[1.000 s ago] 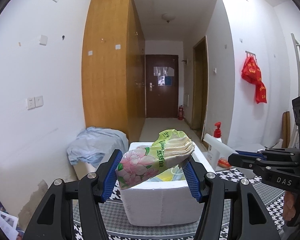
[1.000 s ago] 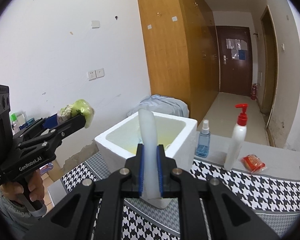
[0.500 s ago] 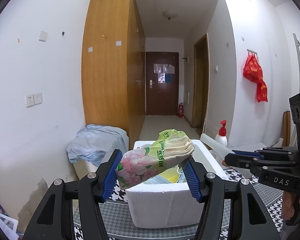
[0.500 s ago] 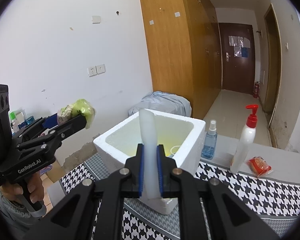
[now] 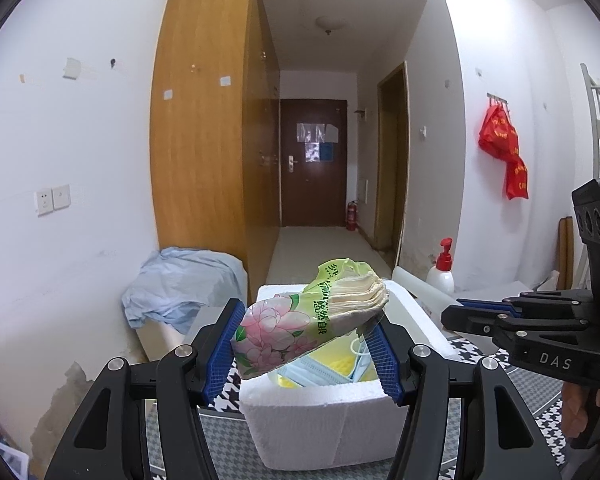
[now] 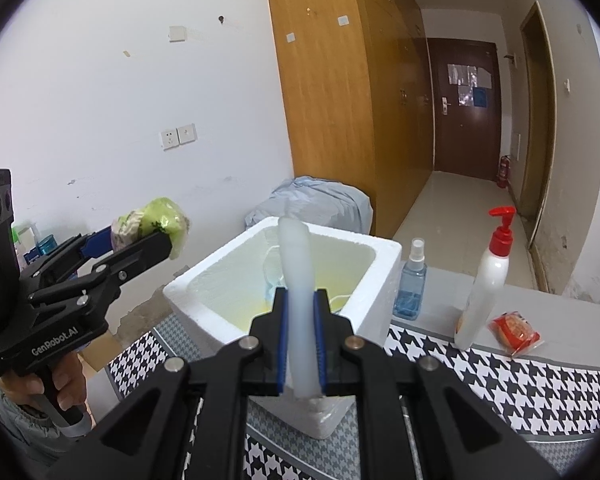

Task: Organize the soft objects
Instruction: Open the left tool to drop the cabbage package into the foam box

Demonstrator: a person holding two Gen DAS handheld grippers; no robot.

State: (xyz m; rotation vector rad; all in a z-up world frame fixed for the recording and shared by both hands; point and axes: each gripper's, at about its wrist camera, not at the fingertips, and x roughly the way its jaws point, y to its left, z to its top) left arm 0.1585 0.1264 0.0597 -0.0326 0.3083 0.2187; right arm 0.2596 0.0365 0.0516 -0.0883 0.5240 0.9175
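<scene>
White foam, thick-walled: a box (image 5: pixel 320 420) low in the left wrist view, open-topped, on a houndstooth cloth (image 5: pixel 540 424); inside, pale blue face masks (image 5: pixel 320 372) on a yellow floor. Above its near edge, a flowered tissue pack (image 5: pixel 300 328), green and pink, tilted, gripped at both ends by the left gripper (image 5: pixel 308 352), blue pads (image 5: pixel 388 356) pressed into the wrapper, jaws about half spread. To the right, the right gripper (image 5: pixel 476 310) seen side-on, closed on a white foam strip (image 5: pixel 416 286), with part of a hand (image 5: pixel 576 412) below; behind it a red-capped pump bottle (image 5: pixel 440 276). Further back, a blue sheet (image 5: pixel 184 284) heaped beside a wooden wardrobe (image 5: pixel 208 120).

From the right wrist: right gripper (image 6: pixel 300 360) clamped narrow on the strip (image 6: pixel 296 280), upright before the box (image 6: pixel 372 292), lower end poking out under the pads; mask loops (image 6: pixel 276 276) showing inside the box. At left, the left gripper (image 6: pixel 140 244) holding the tissue pack (image 6: pixel 156 224) in the air, beside the box and clear of it. On the cloth (image 6: pixel 500 384) to the right: blue spray bottle (image 6: pixel 412 284), pump bottle (image 6: pixel 488 280), red snack packet (image 6: pixel 514 332).
</scene>
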